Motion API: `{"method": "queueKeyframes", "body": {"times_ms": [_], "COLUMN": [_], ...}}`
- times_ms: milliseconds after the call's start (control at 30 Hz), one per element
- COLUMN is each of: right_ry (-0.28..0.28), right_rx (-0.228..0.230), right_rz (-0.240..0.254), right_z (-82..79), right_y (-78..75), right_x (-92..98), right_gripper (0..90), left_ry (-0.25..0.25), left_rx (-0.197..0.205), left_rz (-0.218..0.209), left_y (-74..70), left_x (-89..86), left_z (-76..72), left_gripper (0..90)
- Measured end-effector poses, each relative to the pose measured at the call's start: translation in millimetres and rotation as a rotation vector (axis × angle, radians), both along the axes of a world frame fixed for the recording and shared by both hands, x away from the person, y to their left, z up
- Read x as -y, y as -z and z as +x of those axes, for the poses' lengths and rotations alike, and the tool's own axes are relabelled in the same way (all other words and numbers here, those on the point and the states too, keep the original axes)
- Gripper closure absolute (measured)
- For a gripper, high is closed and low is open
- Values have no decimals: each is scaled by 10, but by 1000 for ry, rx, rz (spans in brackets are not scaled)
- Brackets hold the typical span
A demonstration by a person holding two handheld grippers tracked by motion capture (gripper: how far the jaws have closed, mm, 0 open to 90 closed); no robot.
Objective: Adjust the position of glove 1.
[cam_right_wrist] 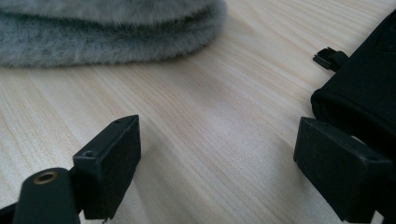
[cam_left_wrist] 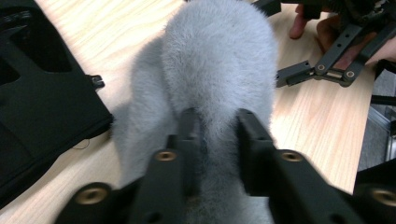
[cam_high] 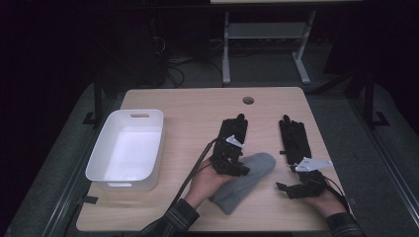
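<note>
On the wooden table [cam_high: 188, 106], a grey fleece mitten [cam_high: 247, 180] lies flat between the two hands, near the front edge. The left gripper [cam_high: 232, 165] sits over the mitten's upper left part. From the left gripper view, its two black jaws stand on either side of a raised fold of the mitten [cam_left_wrist: 217, 70]; fleece fills the gap between the fingers [cam_left_wrist: 187, 135], and the pads appear to press on the pile.

The right gripper [cam_high: 286, 188] rests low on the table to the right of the mitten, clear of it. Its jaws are released and spread wide, with bare tabletop [cam_right_wrist: 210, 116] between the fingertips [cam_right_wrist: 116, 158]. The mitten's edge [cam_right_wrist: 107, 32] lies farther off, beyond the jaws.

Two black gloves lie beyond the mitten: the left black glove [cam_high: 233, 129] just behind the left gripper, the right black glove [cam_high: 294, 138] well apart to the right, its cuff [cam_right_wrist: 364, 102] just beside the right gripper's outer jaw.

A white plastic bin [cam_high: 106, 170] stands at the table's left side.
</note>
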State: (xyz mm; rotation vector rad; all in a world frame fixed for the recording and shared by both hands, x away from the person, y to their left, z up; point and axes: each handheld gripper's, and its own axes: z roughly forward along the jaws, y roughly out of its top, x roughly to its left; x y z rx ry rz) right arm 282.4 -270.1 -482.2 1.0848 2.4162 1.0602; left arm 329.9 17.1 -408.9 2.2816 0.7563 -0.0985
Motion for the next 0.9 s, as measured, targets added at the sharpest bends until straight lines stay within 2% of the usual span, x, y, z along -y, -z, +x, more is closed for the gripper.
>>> {"method": "queueKeyframes", "body": {"times_ms": [67,167,233,300,333,400,567,633,667,733,800,900], "right_ry": [0,1,6,2,3,2,-41,-72,-93,-128,-168,-225], "right_rx": [0,0,4,-7,-13,-13,-9,-9,-16,-26,-39,-49], "right_rz": [0,0,4,1,3,19,60,61,63,71,80,98], "right_z": [0,-1,-8,-11,-4,-7,-69,-99,-120,-149,-184,-226], "right_y": [0,-1,-4,-45,-57,-100,-230,-258,-277,-298,-321,-345], "right_x": [0,-1,5,25,30,49,-22,-97,-151,-235,-339,-496], "right_gripper": [145,148,217,348,378,506,780,861,892,898,899,899], "left_ry": [9,15,11,8,6,-11,-50,-73,-78,-84,-97,-99], "left_rx": [12,49,67,82,85,92,105,103,102,94,80,57], "left_rz": [-3,-17,-23,-24,-19,-30,10,36,42,52,39,47], "left_y": [-35,-110,-157,-192,-204,-205,-114,-43,-17,50,107,178], "left_x": [-10,-81,-168,-285,-352,-481,-784,-887,-911,-967,-1001,-1045], "left_z": [-4,-11,-10,1,10,21,61,72,73,80,84,87], "left_gripper": [570,494,491,542,569,673,888,894,895,895,895,894]}}
